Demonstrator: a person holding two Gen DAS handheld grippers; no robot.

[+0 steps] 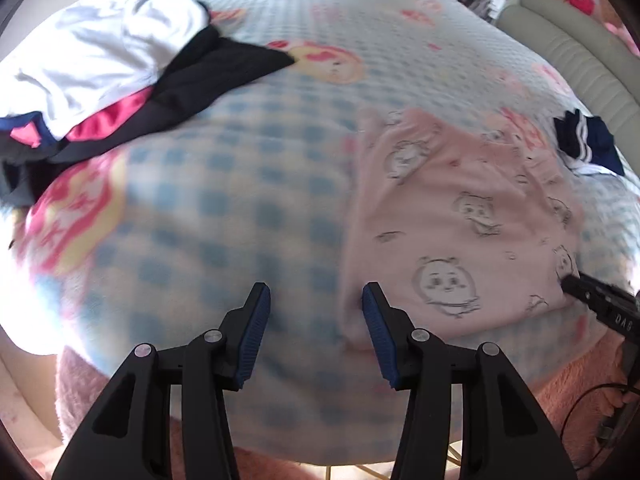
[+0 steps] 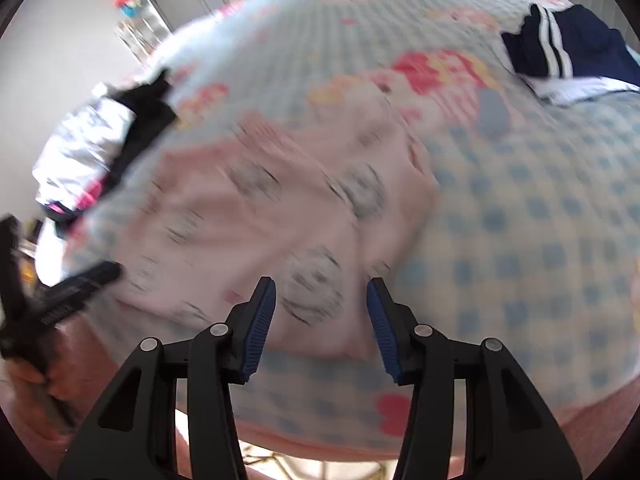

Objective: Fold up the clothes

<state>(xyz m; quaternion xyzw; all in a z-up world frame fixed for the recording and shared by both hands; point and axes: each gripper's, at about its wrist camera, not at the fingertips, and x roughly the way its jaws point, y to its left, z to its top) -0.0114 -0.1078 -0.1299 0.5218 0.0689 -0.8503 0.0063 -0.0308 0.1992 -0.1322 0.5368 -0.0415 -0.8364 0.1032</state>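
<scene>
Motion blur smears the pale pink garment printed with cartoon faces (image 2: 280, 208) in the right wrist view, so its folds and edges cannot be made out. The crumpled heap of white, black and pink clothes (image 1: 100, 80) runs past the left wrist view's left edge. The folded navy garment with white stripes (image 2: 568, 48) is cut by the right wrist view's right edge.

Bed (image 1: 248, 184): it is carrying a blue-and-white checked blanket with pink cartoon prints.
Pink garment (image 1: 460, 216): it is lying flat on the blanket, near the front edge.
Clothes pile (image 1: 100, 76): white, black and pink pieces are lying together at one side.
Navy garment (image 2: 576, 46): it is lying apart, near the headboard (image 1: 568, 60).
</scene>
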